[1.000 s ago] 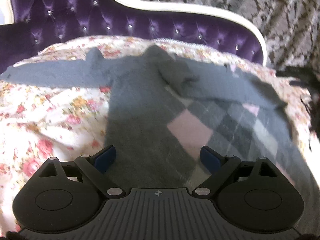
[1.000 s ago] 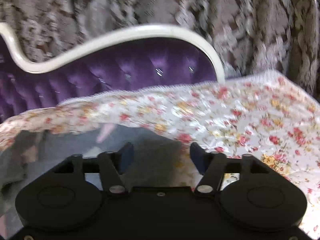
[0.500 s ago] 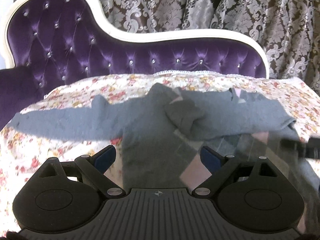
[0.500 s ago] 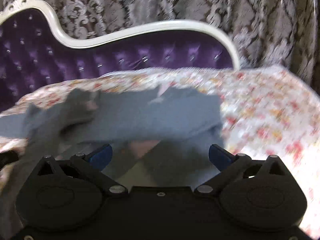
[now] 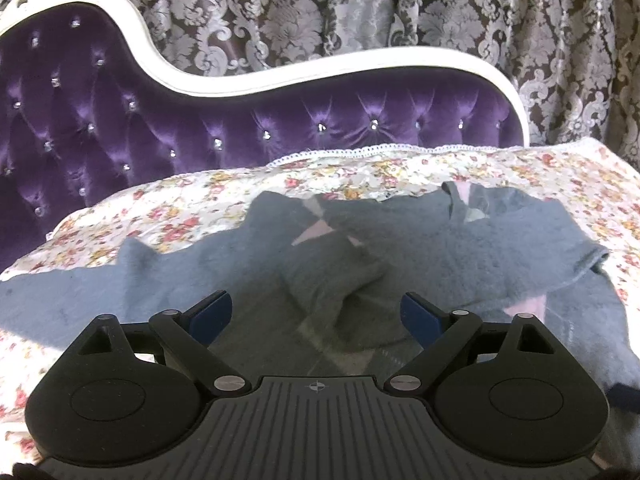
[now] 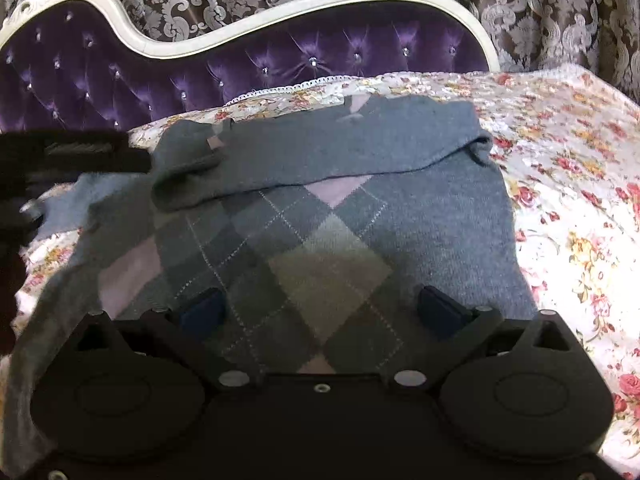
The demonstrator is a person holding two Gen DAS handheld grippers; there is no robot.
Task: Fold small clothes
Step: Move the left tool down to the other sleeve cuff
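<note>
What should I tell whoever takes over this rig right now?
Left gripper: open, holding nothing, above the sweater's middle.
Right gripper: open, holding nothing, over the argyle front.
Grey argyle sweater lies on the floral bedspread.
Done: right sleeve is folded across the chest.
Left: the other sleeve lies stretched out; fold it in, then fold the body.

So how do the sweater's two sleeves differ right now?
The right sleeve is folded across the sweater's chest, cuff bunched at the far side; the left sleeve lies stretched out flat on the floral cover. The right sleeve hides part of the argyle front; the left covers none. Both are plain grey knit.
</note>
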